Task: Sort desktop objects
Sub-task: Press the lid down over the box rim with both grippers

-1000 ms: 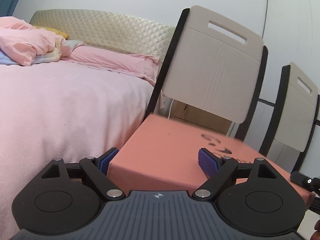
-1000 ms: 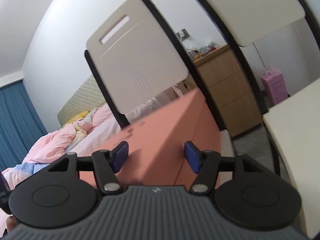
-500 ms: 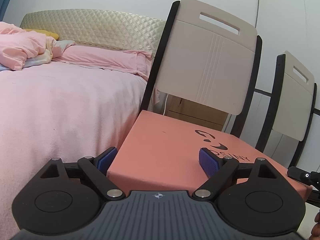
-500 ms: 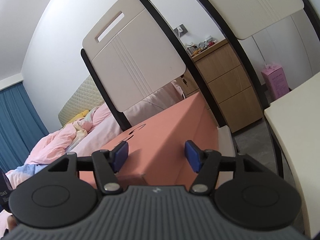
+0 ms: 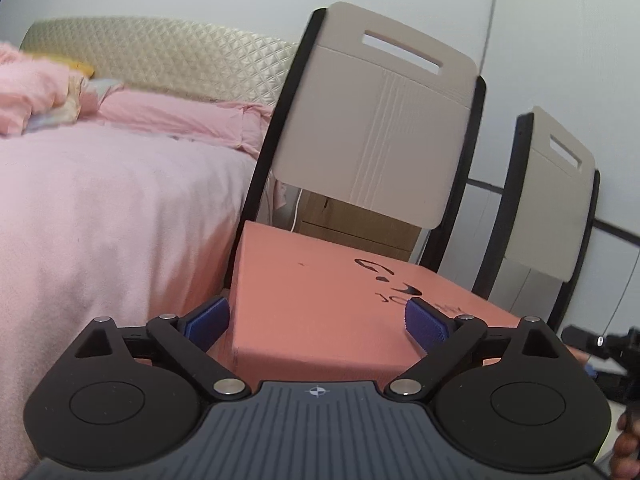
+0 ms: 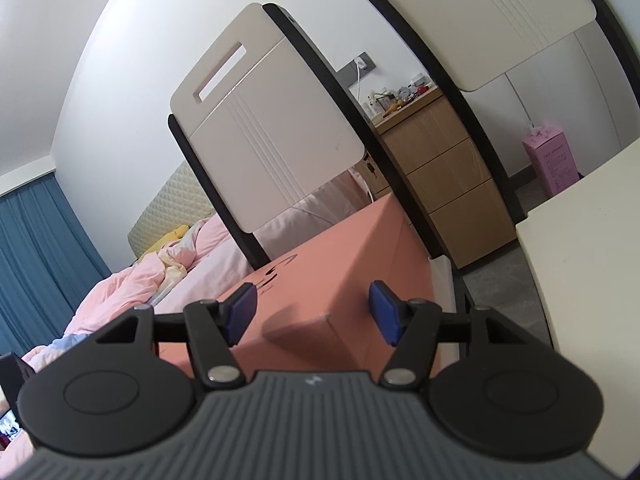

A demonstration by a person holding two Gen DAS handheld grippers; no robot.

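A salmon-pink box (image 5: 328, 304) with dark lettering lies on the seat of a beige chair (image 5: 384, 128) beside the bed. My left gripper (image 5: 316, 320) straddles the box's near end. Its jaws are opening, and a small gap shows between the left pad (image 5: 208, 322) and the box's side. In the right wrist view the same box (image 6: 340, 272) shows one corner between the blue pads of my right gripper (image 6: 312, 314). Those pads stand apart from the box and do not press on it.
A bed with pink covers (image 5: 100, 208) lies left of the chair. A second beige chair (image 5: 556, 192) stands to the right. A wooden drawer unit (image 6: 448, 184), a pink carton (image 6: 554, 160) on the floor and a cream table edge (image 6: 580, 264) sit on the right. A hand (image 5: 628, 444) shows at the lower right.
The left pads have spread away from the box's sides. The right gripper has drawn back along the box, so the box's near corner now shows between its pads.
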